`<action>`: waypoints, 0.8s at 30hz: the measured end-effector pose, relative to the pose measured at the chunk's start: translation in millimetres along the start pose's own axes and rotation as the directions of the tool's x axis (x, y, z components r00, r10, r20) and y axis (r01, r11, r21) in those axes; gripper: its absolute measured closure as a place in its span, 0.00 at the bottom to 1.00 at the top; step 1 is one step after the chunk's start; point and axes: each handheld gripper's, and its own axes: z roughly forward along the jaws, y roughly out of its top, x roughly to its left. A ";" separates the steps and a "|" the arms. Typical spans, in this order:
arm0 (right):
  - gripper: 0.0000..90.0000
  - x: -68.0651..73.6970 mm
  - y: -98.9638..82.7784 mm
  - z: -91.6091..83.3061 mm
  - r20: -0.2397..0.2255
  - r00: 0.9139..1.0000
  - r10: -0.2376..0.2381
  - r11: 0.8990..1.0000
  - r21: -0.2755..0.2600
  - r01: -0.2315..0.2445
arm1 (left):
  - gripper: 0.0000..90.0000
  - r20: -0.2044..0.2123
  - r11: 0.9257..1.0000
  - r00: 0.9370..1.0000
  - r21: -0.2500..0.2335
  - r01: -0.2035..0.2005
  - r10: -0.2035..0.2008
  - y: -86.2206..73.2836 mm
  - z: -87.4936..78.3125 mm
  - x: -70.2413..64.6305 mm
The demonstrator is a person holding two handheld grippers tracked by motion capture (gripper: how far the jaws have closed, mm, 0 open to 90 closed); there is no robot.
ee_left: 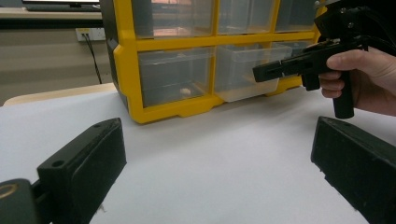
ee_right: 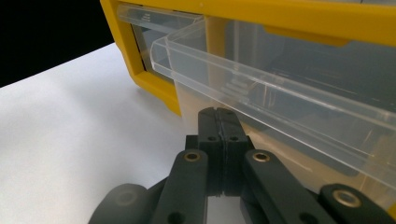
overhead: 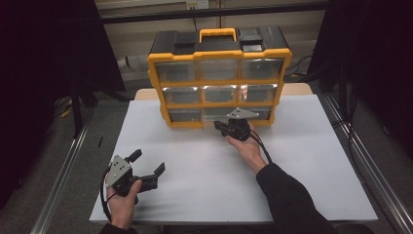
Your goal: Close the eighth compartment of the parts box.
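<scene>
We find a yellow and black drawer cabinet (overhead: pixel 219 78) standing at the far middle of the white surface (overhead: pixel 204 180). All places below are given relative to this cabinet.

The clear middle drawer (ee_right: pixel 280 98) of the bottom row stands pulled partway out of the cabinet front. The right tool (overhead: pixel 234 127) sits directly against this drawer, its jaws fully closed on each other with nothing between them, tips at or just under the drawer's front lip. From the right gripper view we cannot tell whether the tips actually touch the plastic.

The left tool (overhead: pixel 148 163) rests well in front of the cabinet, off its left corner, jaws wide open and empty. It braces nothing.

We judge the step in hand to be moving this drawer, in or out, with the closed tips.

Risks noted:
- The cabinet is unheld. A firm push on the drawer may slide the whole cabinet backward across the smooth surface; a hooked pull may drag it forward.
- Closed tips offer a narrow contact. Off-centre pressure could skew the drawer in its slot and jam it.
- The tips could slip under the lip, lifting the drawer front.
- A small pale object (ee_left: pixel 185 91) lies in the bottom-left drawer (ee_left: pixel 175 74); any jolt to the cabinet would send it rolling.
</scene>
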 end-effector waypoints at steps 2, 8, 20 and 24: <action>1.00 0.0 1.0 0.7 -0.002 1.000 0.011 1.000 0.000 -0.011 | 0.03 -0.001 1.000 1.000 0.001 0.000 0.000 0.0 -0.1 0.0; 1.00 -1.8 2.5 3.0 0.010 1.000 0.002 1.000 0.004 -0.002 | 0.03 -0.001 1.000 1.000 0.004 -0.002 0.002 0.1 -0.4 0.5; 1.00 -7.3 3.7 7.1 0.029 0.999 0.014 1.000 0.002 -0.014 | 0.03 -0.001 1.000 1.000 0.003 -0.010 0.010 0.2 -0.9 1.4; 1.00 -7.7 4.7 8.1 0.036 0.999 0.016 1.000 0.001 -0.016 | 0.03 -0.001 1.000 1.000 0.006 -0.015 0.015 0.3 -1.2 1.7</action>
